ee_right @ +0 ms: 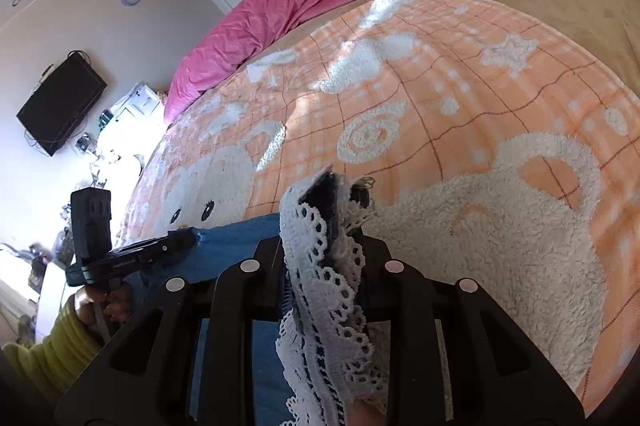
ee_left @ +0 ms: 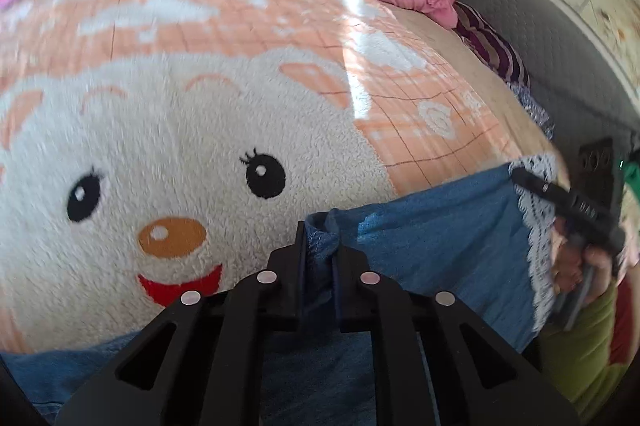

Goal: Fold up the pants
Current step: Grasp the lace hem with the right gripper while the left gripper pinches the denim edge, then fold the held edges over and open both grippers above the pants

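The pants (ee_left: 440,226) lie on the bed (ee_right: 460,105). The left tool (ee_left: 318,242) is clamped on a denim edge, the right tool (ee_right: 332,222) on the lace hem (ee_right: 320,286). Both corners are gripped; the fold itself seems barely begun.

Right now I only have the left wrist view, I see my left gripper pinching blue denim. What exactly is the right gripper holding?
Observer: The right gripper is shut on the white lace trim at the edge of the pants.
Operator: Is any lace hanging free?
Observer: Yes, it drapes back over the gripper toward the camera.
Operator: What lies ahead of that gripper?
Observer: The orange checked blanket with a white bear, and a pink duvet beyond it.
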